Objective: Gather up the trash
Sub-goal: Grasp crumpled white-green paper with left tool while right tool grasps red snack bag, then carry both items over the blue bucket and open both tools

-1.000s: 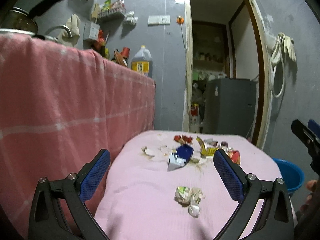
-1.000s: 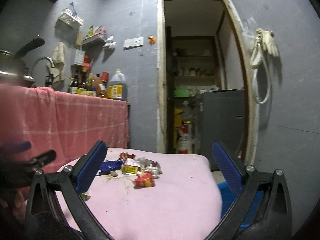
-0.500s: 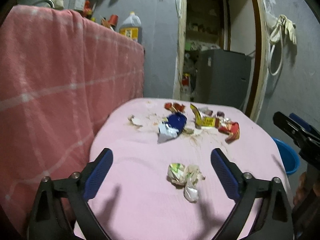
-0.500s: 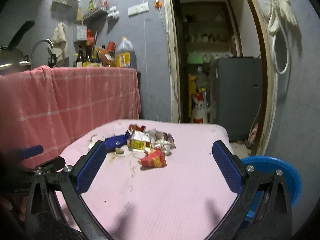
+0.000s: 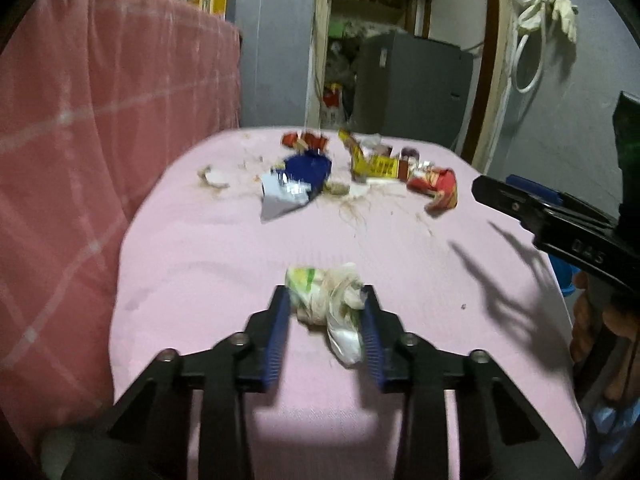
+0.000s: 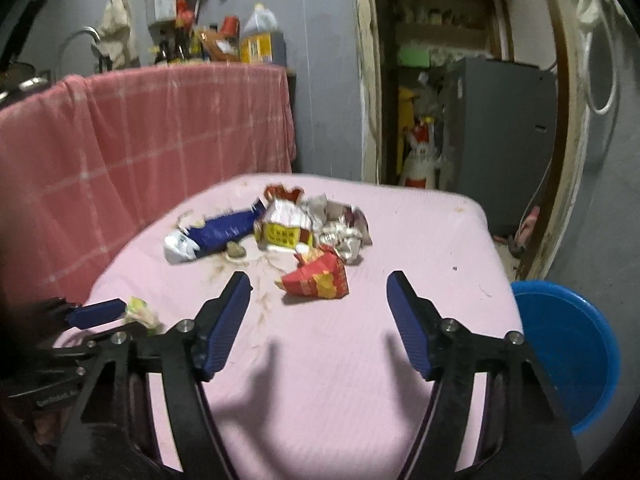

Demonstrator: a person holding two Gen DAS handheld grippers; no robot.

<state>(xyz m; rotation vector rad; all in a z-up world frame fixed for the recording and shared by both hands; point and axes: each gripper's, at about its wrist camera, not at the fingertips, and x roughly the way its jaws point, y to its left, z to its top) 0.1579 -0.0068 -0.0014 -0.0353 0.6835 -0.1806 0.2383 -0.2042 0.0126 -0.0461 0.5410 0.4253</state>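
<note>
A crumpled white and green wrapper (image 5: 324,300) lies on the pink table (image 5: 208,264), between the blue pads of my left gripper (image 5: 324,294). Its jaws are closing and both pads touch the wrapper. My right gripper (image 6: 318,280) hovers low over the table with its jaws closing. A red and yellow packet (image 6: 312,286) lies at its fingertips and neither pad touches it. From the right wrist, the left gripper (image 6: 100,314) shows at the left edge with the wrapper (image 6: 140,312).
Further back lies a trash pile: a blue packet (image 6: 224,232), a yellow and white carton (image 6: 284,228), silver wrappers (image 6: 340,228). A blue basin (image 6: 568,360) sits on the floor right of the table. A pink checked cloth (image 6: 140,140) hangs on the left.
Both grippers tipped downward and came in over the table. The left jaws narrowed from wide open onto the crumpled wrapper. The right jaws narrowed partway near the red packet.
</note>
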